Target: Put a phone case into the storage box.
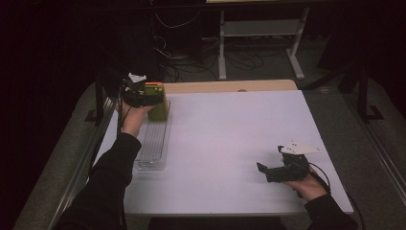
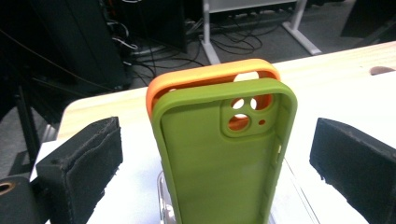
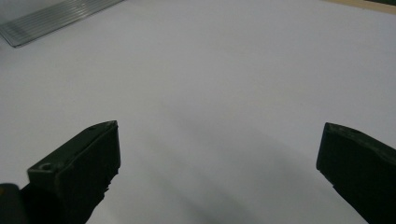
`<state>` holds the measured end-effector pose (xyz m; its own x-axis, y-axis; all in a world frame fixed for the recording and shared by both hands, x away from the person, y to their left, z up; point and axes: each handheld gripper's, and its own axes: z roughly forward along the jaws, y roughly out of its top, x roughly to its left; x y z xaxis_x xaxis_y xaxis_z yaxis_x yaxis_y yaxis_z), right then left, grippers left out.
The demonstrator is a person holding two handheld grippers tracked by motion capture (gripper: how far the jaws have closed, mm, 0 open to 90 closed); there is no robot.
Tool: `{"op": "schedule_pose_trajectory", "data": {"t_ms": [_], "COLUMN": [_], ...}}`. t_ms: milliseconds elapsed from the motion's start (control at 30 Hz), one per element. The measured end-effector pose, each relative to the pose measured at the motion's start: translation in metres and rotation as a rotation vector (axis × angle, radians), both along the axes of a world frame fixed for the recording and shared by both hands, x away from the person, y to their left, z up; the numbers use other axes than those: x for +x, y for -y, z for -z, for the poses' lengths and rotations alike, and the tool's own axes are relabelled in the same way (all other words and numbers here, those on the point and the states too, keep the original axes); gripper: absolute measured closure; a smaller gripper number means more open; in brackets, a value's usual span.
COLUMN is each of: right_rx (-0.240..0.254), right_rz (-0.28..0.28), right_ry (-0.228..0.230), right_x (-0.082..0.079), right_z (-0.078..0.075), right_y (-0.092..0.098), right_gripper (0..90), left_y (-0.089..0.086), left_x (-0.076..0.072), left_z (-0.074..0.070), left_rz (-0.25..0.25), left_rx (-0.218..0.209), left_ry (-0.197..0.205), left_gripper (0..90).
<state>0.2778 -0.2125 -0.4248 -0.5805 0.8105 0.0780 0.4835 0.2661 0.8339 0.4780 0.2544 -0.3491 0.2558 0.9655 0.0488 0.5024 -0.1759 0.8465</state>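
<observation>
An olive-green phone case [image 2: 224,158] stands upright in a clear slotted rack [image 2: 292,186], with an orange phone case [image 2: 210,74] upright right behind it. My left gripper [image 2: 215,140] is open; its black pads [image 2: 79,163] stand on either side of the green case with a gap on both sides. From the high view, that left gripper [image 1: 143,96] is at the rack's far end [image 1: 152,143], by the green case [image 1: 159,111]. My right gripper [image 1: 270,165] hovers open and holding nothing over the white table [image 1: 230,139] at the near right, its jaws wide apart [image 3: 219,135].
The clear rack [image 3: 46,18] runs along the table's left side, with several free slots toward the near end. A wooden strip [image 1: 230,86] borders the far edge. Beyond it are desk legs [image 1: 297,62] and loose cables on the floor.
</observation>
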Motion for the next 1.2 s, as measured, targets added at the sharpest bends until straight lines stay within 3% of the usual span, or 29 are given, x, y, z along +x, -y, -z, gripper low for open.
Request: {"op": "schedule_pose_trajectory", "data": {"t_ms": [133,233,367,567,633,733,1000,1200], "right_rx": [0.004,0.005,0.002,0.007,0.008,0.009,0.01,0.008], "right_rz": [-0.005,-0.001,-0.006,-0.013,-0.018,-0.027,-0.056,-0.075], "right_ry": [0.009,0.0,0.003,0.012,0.009,0.011,0.001,0.0], "right_x": [0.0,-0.001,-0.001,-0.003,-0.004,-0.004,-0.007,-0.007], "right_z": [-0.001,-0.001,-0.002,-0.005,-0.005,-0.005,-0.005,-0.004], "right_y": [0.0,0.0,0.001,0.001,0.001,0.002,0.003,0.002], "right_gripper": [0.0,0.0,0.0,0.0,0.0,0.0,0.0,0.0], "left_y": [0.001,0.002,0.003,0.007,0.007,0.007,0.007,0.007], "left_x": [-0.01,-0.023,-0.045,-0.079,-0.089,-0.104,-0.137,-0.156], "left_z": [-0.004,-0.008,-0.014,-0.016,-0.016,-0.013,0.002,0.023], "left_rz": [0.077,0.173,0.315,0.452,0.492,0.523,0.605,0.635], "left_rx": [-0.005,-0.008,-0.013,-0.051,-0.045,-0.066,-0.073,-0.091], "left_ry": [-0.012,-0.022,-0.025,-0.006,-0.007,-0.015,-0.023,-0.038], "left_gripper": [1.9,2.0,2.1,2.1,2.0,2.0,2.0,2.0]}}
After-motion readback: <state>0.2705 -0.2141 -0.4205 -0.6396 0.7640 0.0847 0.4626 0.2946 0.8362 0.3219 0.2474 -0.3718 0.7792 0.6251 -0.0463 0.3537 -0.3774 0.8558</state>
